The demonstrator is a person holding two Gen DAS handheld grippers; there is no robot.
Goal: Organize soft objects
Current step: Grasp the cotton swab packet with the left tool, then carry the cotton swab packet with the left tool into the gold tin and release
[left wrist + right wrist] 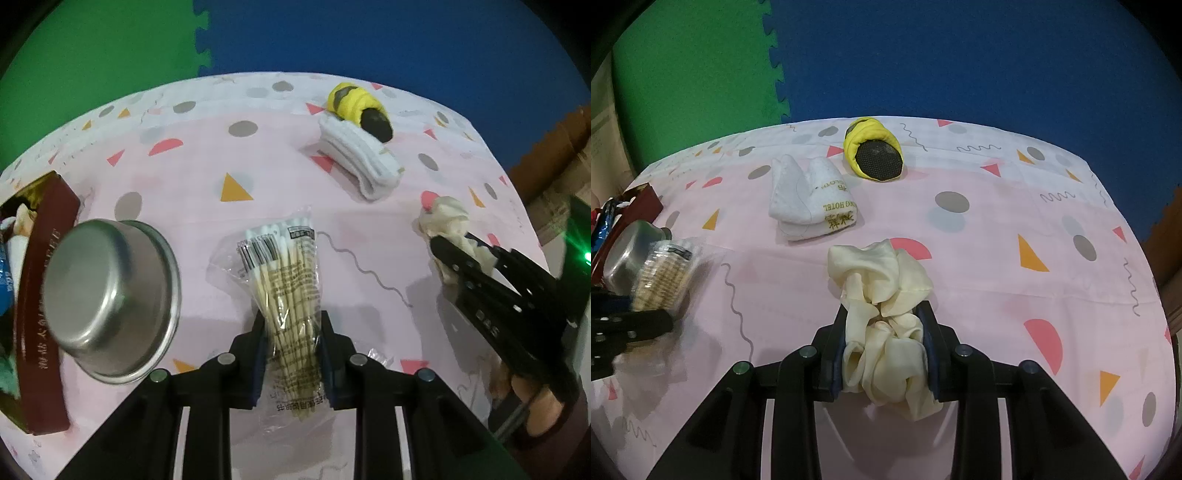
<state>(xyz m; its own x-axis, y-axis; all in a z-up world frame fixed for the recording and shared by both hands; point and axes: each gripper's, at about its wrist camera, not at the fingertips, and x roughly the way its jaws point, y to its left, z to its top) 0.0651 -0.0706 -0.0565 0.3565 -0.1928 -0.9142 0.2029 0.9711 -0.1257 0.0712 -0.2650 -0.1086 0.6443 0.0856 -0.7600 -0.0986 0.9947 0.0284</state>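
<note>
- The left gripper (pixel 293 332) is clamped on a clear bag of cotton swabs (pixel 286 280) at 6 o'clock in its view, barcode uppermost.
- The right gripper (pixel 884 343) pinches a cream silk scrunchie (pixel 882 295).
- Both pickups look made; carrying them to the dark red box (pixel 40 295) at 9 o'clock seems next.
- The white towel (pixel 809 203), at 11 o'clock, reads "HOTEL".

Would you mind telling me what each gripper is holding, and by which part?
The left gripper clamps the cotton swab packet around its stick end; the right gripper clamps the cream scrunchie across its near loop.
</note>
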